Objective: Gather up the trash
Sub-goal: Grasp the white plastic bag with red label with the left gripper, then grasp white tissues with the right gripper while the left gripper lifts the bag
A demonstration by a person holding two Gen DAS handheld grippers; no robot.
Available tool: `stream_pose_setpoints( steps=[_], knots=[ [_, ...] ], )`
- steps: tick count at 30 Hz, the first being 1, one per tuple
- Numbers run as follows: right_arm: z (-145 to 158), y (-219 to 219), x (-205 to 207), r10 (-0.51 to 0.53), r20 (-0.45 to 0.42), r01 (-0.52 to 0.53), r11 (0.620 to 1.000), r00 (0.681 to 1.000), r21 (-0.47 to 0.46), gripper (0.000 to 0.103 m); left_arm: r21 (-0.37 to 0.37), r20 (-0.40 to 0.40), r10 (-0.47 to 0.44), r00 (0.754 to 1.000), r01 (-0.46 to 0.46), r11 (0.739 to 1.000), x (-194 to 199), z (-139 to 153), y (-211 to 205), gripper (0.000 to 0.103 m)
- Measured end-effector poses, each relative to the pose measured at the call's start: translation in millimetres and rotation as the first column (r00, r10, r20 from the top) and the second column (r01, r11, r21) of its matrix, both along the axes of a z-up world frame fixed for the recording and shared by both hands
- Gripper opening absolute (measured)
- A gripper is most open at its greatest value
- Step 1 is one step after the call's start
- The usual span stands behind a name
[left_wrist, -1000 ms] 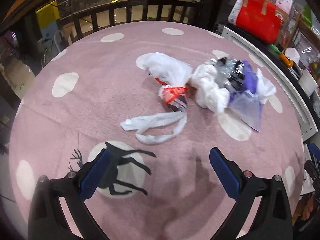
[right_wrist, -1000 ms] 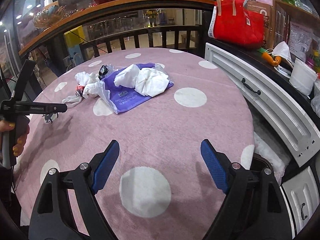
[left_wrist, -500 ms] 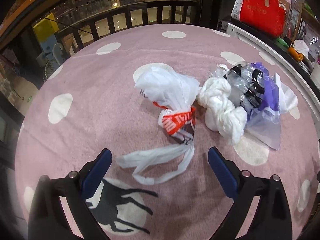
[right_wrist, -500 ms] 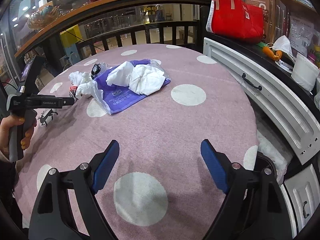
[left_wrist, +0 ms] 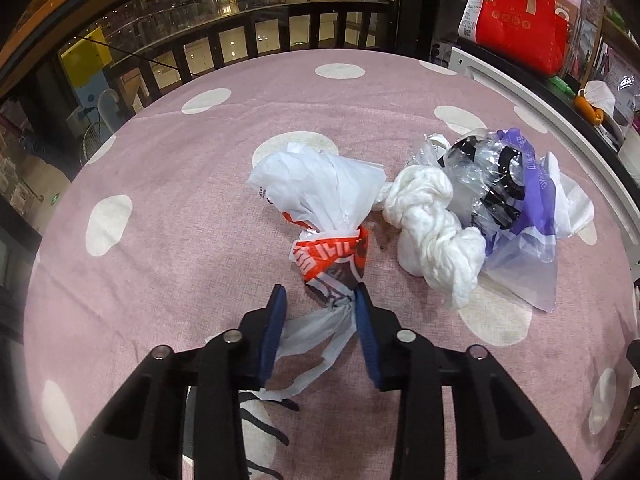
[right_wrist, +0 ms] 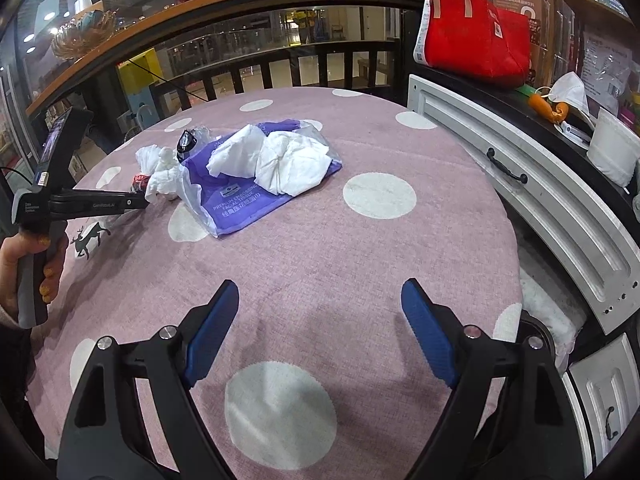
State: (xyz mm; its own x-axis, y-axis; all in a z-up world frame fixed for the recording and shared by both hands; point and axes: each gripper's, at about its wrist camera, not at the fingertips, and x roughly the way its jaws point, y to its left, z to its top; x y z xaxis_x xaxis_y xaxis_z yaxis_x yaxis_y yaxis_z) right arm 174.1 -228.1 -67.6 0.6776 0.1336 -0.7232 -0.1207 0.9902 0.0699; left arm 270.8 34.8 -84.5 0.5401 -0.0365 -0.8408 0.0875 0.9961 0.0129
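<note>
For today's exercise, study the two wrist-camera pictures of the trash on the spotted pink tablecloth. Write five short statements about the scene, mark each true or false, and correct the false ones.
1. The left tool has its jaws closed in on the twisted neck of the white and orange plastic bag. True; they have just been closing.
2. The right tool grips the purple tissue pack. False: it is open, with only the tablecloth beneath it.
3. Crumpled white tissue lies on the purple pack. True.
4. The red bag sits on the tablecloth. False: it stands on the dark counter beyond the table.
5. The tablecloth is plain pink. False: it has white spots and a deer print.
</note>
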Motion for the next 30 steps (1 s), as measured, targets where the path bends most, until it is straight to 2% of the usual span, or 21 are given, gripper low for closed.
stream_pose_setpoints(
  steps=[6, 14, 17, 18, 20, 26, 28, 30],
  knots=[
    [5, 12, 15, 0.04, 0.014, -0.04, 0.999, 0.999, -0.011, 0.083, -0.049, 0.031, 0.009, 0.999, -0.008, 0.999, -15, 13, 7, 0.02],
    [11, 34, 57, 0.1, 0.018, -0.1, 0.995, 0.995, -0.011, 0.083, -0.119, 0.068, 0.027, 0.997, -0.018, 0.993, -47, 30, 23, 0.014],
    [8, 47, 77, 0.129, 0.014, -0.128, 0.991, 0.992, -0.044, 0.081, -0.134, 0.072, 0.023, 0.997, -0.013, 0.991, -57, 32, 24, 0.014],
    [6, 50, 83, 0.135, 0.01, -0.134, 0.989, 0.991, -0.055, 0.076, -0.135, 0.075, 0.021, 0.997, -0.011, 0.991, -61, 32, 24, 0.013],
    [4, 56, 96, 0.149, 0.0, -0.149, 0.987, 0.989, -0.067, 0.072, -0.139, 0.076, 0.017, 0.997, -0.006, 0.99, -66, 33, 24, 0.013],
    [-1, 78, 119, 0.189, -0.008, -0.188, 0.969, 0.982, -0.16, 0.071, -0.14, 0.094, 0.015, 0.996, -0.002, 0.99, -69, 34, 25, 0.013],
    [-2, 82, 121, 0.202, 0.0, -0.199, 0.965, 0.979, -0.173, 0.066, -0.106, 0.08, -0.006, 0.997, 0.014, 0.994, -65, 32, 19, 0.025],
    [-4, 86, 125, 0.209, -0.007, -0.206, 0.961, 0.978, -0.184, 0.044, -0.086, 0.085, -0.009, 0.996, 0.016, 0.996, -61, 31, 13, 0.069]
  ],
)
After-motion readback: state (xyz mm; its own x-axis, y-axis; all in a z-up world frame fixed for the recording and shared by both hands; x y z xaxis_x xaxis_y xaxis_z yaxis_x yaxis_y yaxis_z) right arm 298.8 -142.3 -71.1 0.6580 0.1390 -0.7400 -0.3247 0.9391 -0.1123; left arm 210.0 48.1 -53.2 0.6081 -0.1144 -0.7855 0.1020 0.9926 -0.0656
